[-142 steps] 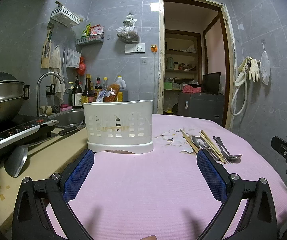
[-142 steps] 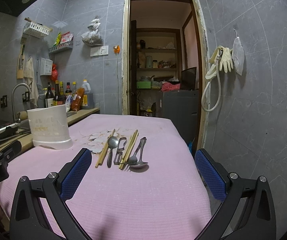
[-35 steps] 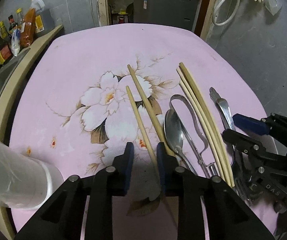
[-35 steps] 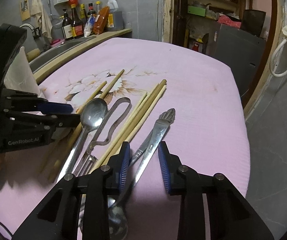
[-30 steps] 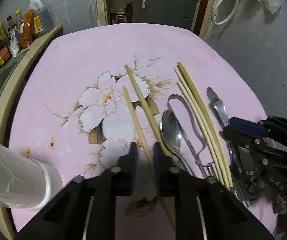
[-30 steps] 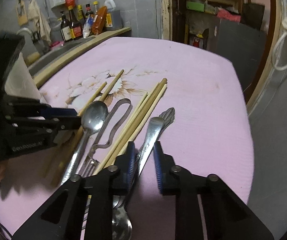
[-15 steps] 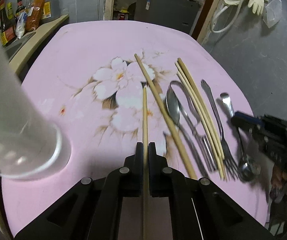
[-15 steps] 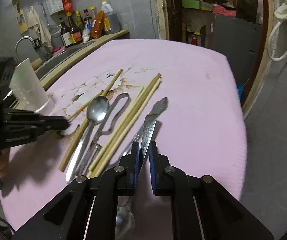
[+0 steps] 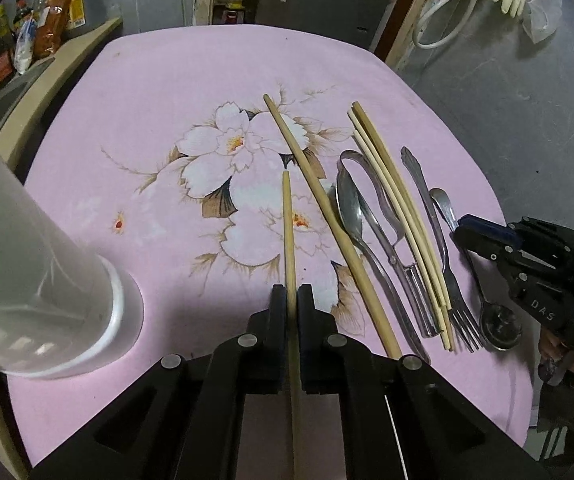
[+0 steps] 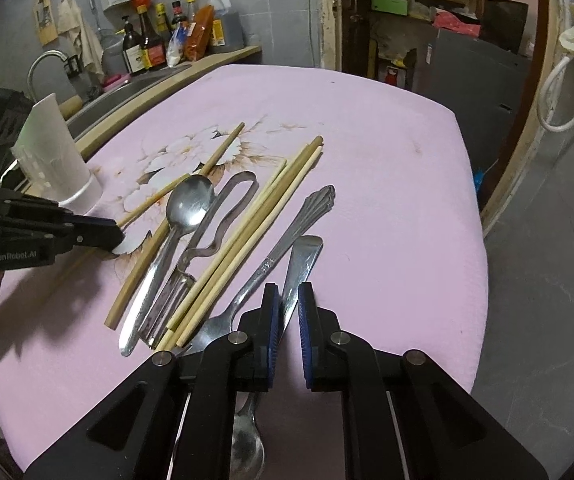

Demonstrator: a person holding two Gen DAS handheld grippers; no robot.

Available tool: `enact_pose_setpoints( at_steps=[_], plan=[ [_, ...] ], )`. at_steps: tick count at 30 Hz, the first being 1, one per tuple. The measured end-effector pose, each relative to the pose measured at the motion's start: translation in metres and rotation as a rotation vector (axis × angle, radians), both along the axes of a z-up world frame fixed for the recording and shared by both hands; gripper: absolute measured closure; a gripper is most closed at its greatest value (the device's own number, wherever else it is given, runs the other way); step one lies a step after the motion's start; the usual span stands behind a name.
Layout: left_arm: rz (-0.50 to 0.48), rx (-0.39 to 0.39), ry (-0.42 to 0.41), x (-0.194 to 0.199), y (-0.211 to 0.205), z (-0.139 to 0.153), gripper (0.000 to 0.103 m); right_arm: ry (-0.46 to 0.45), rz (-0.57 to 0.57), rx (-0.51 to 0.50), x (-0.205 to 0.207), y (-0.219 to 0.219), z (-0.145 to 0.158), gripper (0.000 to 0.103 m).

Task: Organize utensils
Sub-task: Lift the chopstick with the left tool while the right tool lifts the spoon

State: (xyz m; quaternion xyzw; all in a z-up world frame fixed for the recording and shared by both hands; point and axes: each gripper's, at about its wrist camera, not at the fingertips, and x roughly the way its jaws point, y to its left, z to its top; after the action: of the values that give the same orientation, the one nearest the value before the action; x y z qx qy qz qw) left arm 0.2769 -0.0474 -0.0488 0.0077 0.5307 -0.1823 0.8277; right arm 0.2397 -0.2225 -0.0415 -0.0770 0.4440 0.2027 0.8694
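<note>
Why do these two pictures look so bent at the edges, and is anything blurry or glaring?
Left wrist view: fisheye bends the pink cloth round, corners go black, and the close white holder is blurred. Right wrist view: the door frame curves, light glints on the big spoon, and the left gripper casts a dark shadow.

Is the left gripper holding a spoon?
No, the left gripper is shut on a wooden chopstick; the big spoon lies on the pink cloth.
</note>
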Motion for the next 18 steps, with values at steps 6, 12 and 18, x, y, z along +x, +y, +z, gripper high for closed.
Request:
enact_pose_setpoints(
  at_steps=[6, 12, 18],
  plan=[
    [-0.011, 0.016, 0.034, 0.011, -0.001, 0.001, 0.097, 0.006, 0.058, -0.06, 0.002, 0.006, -0.001, 0.095],
    [-0.003, 0.018, 0.024, 0.013, -0.003, 0.0, 0.097, -0.01, 0.114, -0.149, -0.012, 0.014, -0.003, 0.091],
    [0.03, 0.0, -0.005, 0.011, -0.002, -0.002, 0.097, -0.05, 0.096, -0.169, -0.007, 0.023, -0.005, 0.09]
  ],
)
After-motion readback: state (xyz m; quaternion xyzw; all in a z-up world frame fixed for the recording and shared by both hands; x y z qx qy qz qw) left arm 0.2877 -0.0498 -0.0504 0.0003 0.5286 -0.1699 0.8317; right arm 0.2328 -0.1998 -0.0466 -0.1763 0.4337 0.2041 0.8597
